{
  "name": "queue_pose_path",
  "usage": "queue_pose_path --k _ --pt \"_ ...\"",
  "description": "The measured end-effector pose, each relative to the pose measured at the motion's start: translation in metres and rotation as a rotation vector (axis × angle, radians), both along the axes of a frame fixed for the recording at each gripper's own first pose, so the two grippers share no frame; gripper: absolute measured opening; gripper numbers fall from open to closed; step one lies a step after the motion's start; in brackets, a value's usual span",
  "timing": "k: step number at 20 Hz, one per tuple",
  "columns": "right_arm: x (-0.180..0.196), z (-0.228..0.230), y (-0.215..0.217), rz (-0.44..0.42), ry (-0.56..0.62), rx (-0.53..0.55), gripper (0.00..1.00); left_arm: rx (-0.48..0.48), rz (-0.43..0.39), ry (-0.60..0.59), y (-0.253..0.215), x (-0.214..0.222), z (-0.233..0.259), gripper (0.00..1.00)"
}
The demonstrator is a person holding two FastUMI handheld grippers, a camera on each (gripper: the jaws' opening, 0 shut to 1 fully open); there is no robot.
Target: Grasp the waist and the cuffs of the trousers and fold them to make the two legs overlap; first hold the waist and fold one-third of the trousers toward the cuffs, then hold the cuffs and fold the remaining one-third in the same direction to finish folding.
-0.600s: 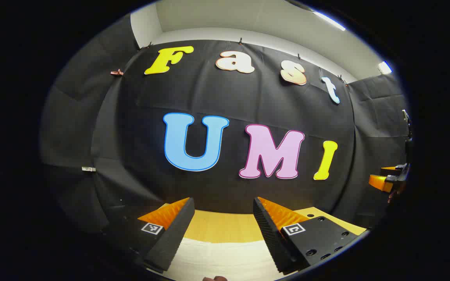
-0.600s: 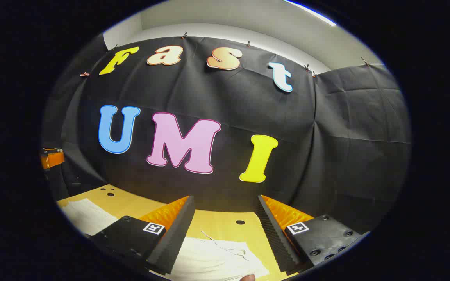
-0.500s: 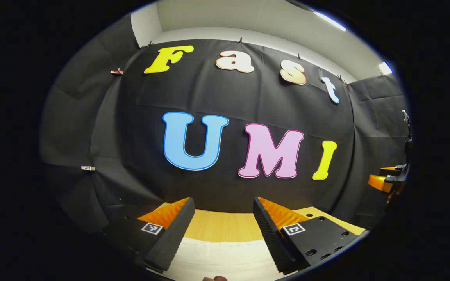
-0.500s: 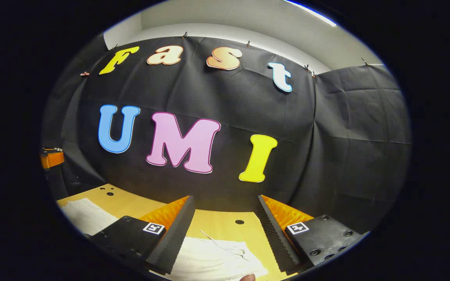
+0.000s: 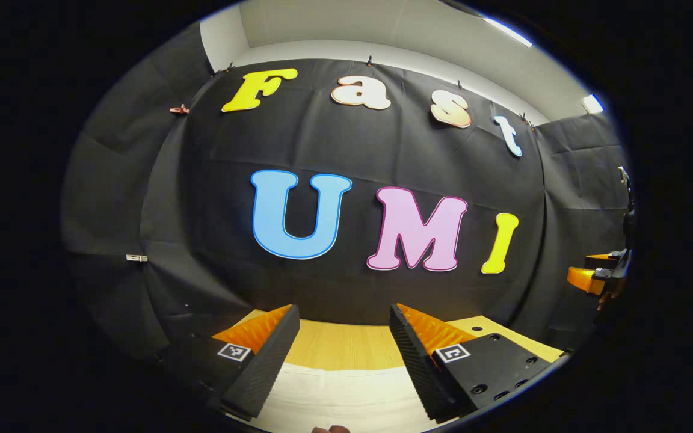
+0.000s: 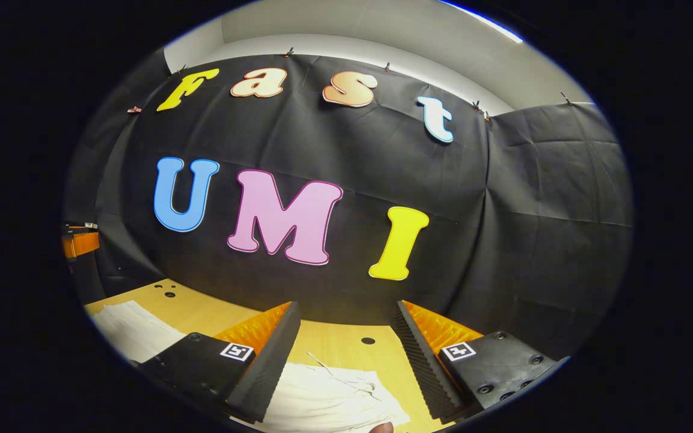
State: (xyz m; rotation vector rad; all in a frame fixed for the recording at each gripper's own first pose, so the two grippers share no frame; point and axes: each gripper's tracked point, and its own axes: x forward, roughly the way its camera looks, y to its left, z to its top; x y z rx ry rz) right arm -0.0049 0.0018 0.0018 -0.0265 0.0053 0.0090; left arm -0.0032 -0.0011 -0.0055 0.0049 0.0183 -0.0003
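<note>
White trousers (image 5: pixel 346 397) lie flat on the wooden table (image 5: pixel 346 349), low in the left gripper view between and below my left gripper's fingers. My left gripper (image 5: pixel 343 322) is open above the cloth, nothing held. In the right gripper view the trousers (image 6: pixel 328 400) end with a drawstring (image 6: pixel 346 379) on top, under my right gripper (image 6: pixel 346 319), which is open and holds nothing. More white cloth (image 6: pixel 133 328) stretches off to the left there. The right gripper (image 5: pixel 599 276) also appears at the far right edge of the left gripper view.
The booth's black cloth wall (image 5: pixel 382 180) stands close behind the table's far edge. Small holes (image 6: pixel 368 341) dot the tabletop (image 6: pixel 214 310). A fingertip (image 6: pixel 381 427) shows at the bottom edge of the right gripper view.
Both views have tipped slightly downward, so a little more table and cloth shows. Both grippers stay open over the trousers.
</note>
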Motion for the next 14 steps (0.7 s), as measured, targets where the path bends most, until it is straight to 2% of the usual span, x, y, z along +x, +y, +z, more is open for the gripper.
queue_pose_path --k 4,6,11,14 --pt "-0.001 -0.003 0.002 0.007 0.005 -0.026 0.97 0.000 0.006 0.012 0.000 -0.002 -0.002 0.95" --pt "-0.001 -0.006 0.001 0.010 0.012 -0.027 0.97 0.029 -0.020 0.018 0.000 -0.003 -0.001 0.95" --pt "-0.003 -0.013 -0.002 0.005 0.030 -0.047 0.97 0.207 -0.058 0.092 0.016 -0.003 -0.013 0.95" --pt "-0.007 -0.022 -0.006 0.002 0.047 -0.070 0.97 0.331 -0.102 0.151 0.046 -0.030 -0.043 0.95"
